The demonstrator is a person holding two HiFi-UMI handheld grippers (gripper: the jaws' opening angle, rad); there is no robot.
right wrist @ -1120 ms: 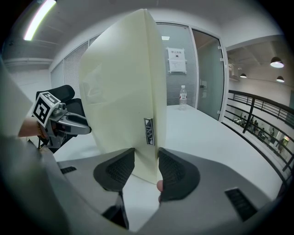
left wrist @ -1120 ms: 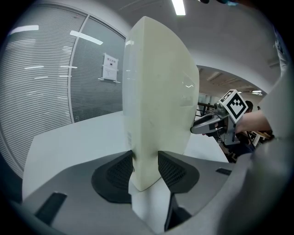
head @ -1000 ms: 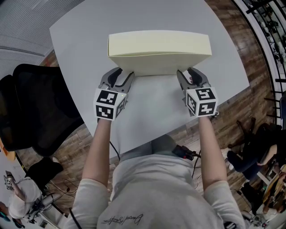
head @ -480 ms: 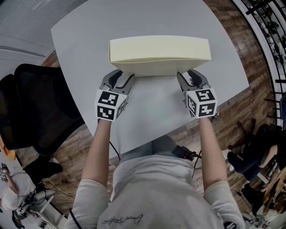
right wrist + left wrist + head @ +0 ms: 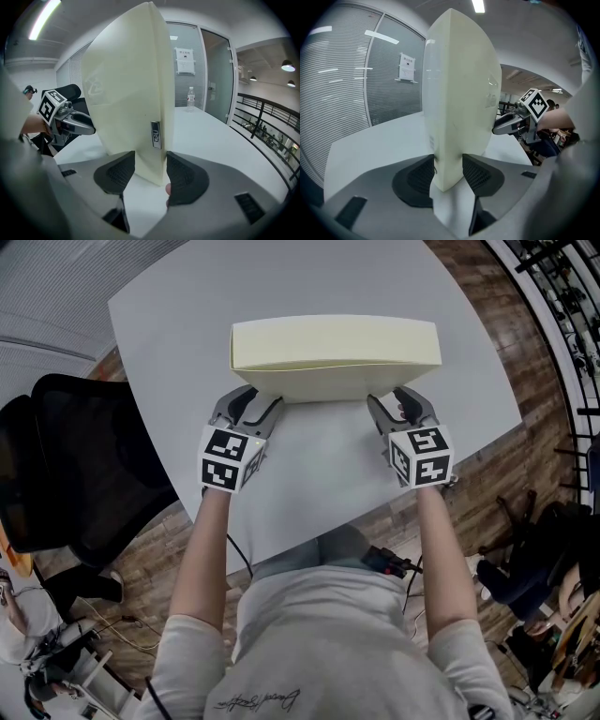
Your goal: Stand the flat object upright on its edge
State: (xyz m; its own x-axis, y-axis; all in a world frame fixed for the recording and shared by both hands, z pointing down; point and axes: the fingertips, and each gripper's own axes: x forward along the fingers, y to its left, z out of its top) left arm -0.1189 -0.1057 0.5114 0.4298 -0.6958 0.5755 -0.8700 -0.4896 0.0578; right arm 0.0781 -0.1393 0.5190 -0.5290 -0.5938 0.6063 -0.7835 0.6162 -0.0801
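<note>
A cream, flat, case-like object (image 5: 336, 357) stands upright on its long edge on the white table (image 5: 178, 324). My left gripper (image 5: 255, 401) straddles its lower left corner and my right gripper (image 5: 394, 401) its lower right corner. In the left gripper view the object (image 5: 459, 93) rises between the jaws of the left gripper (image 5: 449, 164), which have just been opening; the pads lie close beside it. In the right gripper view the object (image 5: 131, 84) stands between the jaws of the right gripper (image 5: 151, 166), also just opening, with a gap at the left pad.
A black chair (image 5: 84, 456) stands left of the table. The table's near edge runs just behind both grippers. A water bottle (image 5: 191, 98) stands far back on the table. Glass walls and a railing (image 5: 267, 126) lie beyond.
Both grippers' jaws stand slightly wider around the object's corners. The object stays upright in the same place, and neither hand has shifted.
</note>
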